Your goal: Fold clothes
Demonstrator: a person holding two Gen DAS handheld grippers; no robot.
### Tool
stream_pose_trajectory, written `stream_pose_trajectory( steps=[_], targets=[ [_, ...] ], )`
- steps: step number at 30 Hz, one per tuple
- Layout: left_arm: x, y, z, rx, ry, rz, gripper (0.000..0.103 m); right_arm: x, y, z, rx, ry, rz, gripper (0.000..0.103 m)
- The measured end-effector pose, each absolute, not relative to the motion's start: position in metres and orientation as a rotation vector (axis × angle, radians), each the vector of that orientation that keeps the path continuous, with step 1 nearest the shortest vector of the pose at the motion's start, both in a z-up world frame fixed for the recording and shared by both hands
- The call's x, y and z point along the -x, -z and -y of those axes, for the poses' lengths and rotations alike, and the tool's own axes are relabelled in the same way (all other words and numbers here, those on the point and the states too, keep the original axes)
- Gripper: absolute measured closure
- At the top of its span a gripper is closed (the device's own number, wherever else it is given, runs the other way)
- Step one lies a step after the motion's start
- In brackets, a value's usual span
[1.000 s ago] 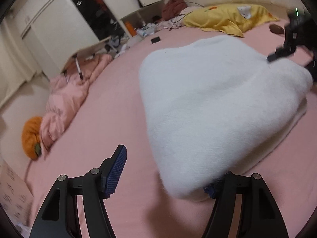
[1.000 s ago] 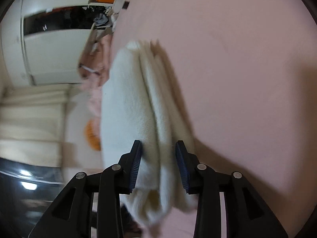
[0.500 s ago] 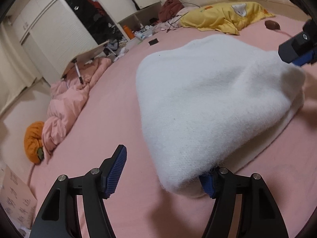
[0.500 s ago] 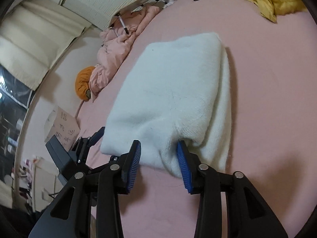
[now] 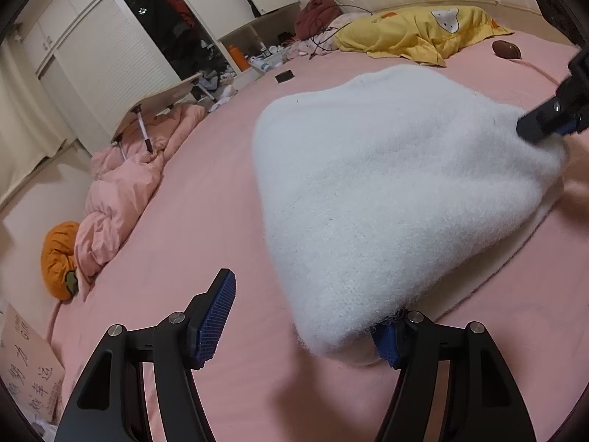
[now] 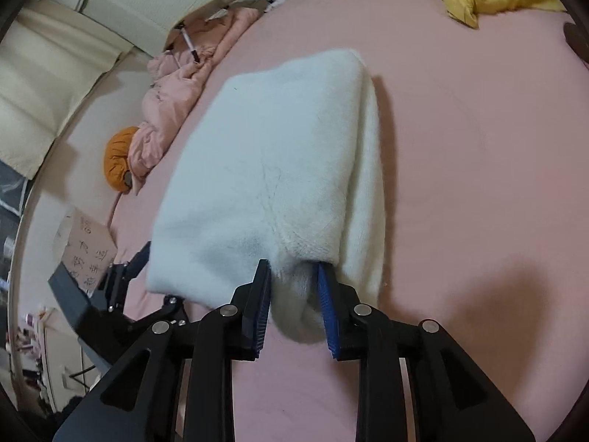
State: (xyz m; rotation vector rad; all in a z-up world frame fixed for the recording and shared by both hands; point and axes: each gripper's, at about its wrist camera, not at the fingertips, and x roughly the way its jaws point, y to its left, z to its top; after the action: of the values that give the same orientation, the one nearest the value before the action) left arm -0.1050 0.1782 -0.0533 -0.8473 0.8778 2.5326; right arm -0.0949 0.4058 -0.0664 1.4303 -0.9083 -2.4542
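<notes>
A fluffy white sweater [image 5: 386, 184] lies folded on the pink bed sheet [image 5: 206, 199]; it also shows in the right wrist view [image 6: 272, 169]. My left gripper [image 5: 305, 320] is open, its right finger under the sweater's near corner, its left finger free. My right gripper [image 6: 294, 294] is shut on the sweater's folded edge, with cloth bunched between its pads. The right gripper shows at the far right of the left wrist view [image 5: 552, 118]; the left gripper shows at the lower left of the right wrist view [image 6: 121, 276].
A yellow pillow [image 5: 416, 33] and a small brown object [image 5: 506, 49] lie at the head of the bed. A pink duvet [image 5: 121, 191] and an orange cushion [image 5: 59, 258] lie off the left side. A small black object [image 5: 284, 76] lies on the sheet. A cardboard box [image 6: 86, 246] stands on the floor.
The right gripper swung round with the sweater's edge in it and the folded layer settled flat. The left gripper stayed open at the near corner.
</notes>
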Motion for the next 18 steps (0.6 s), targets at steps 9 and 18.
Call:
stream_pose_trajectory(
  steps=[9,18],
  targets=[
    [0.108,0.055,-0.174,0.883,-2.538,-0.831,0.035,0.091,0.068,-0.412,-1.297,2.276,1.099,0.091],
    [0.109,0.061,-0.175,0.885,-2.526,-0.877,0.035,0.065,0.107,-0.453,-1.262,2.162,1.495,0.092]
  ],
)
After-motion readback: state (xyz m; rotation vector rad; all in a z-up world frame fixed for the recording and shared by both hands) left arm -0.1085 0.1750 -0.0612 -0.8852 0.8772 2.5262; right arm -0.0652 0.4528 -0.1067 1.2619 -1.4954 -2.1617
